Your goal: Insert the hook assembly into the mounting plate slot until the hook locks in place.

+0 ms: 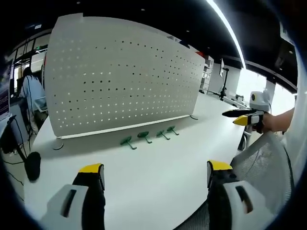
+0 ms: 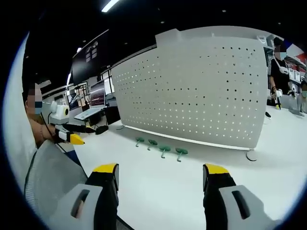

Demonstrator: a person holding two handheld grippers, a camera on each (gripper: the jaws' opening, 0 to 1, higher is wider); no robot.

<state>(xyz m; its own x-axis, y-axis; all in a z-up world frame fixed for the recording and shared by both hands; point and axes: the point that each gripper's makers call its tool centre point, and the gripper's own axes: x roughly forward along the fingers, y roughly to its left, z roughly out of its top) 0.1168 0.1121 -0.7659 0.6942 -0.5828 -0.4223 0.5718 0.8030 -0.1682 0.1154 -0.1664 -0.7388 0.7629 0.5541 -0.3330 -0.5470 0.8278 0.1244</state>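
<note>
Where the white pegboard panel (image 1: 120,76) meets the white table (image 1: 144,177), four green hooks (image 1: 147,137) lie in a short row on the tabletop just in front of the panel's lower edge, none seated in the holes; in the left gripper view they sit at centre frame, and in the right gripper view the same row of hooks (image 2: 160,146) sits just left of centre, below the panel (image 2: 196,86). Panel stands upright on small round feet, one foot (image 2: 251,155) visible at lower right of the right gripper view. Left gripper (image 1: 156,173) at bottom of its own view: yellow-tipped jaws spread wide, nothing between them, table surface showing in the gap, well short of the hooks. Right gripper (image 2: 160,173) likewise at bottom of its view, jaws wide apart and empty. Right gripper also appears at the right edge of the left gripper view (image 1: 242,116), held by a hand; left gripper appears at the left edge of the right gripper view (image 2: 72,134). Mesh chair back (image 1: 261,167) at lower right of the left gripper view. A person (image 2: 280,72) stands at upper right of the right gripper view, behind the panel.
</note>
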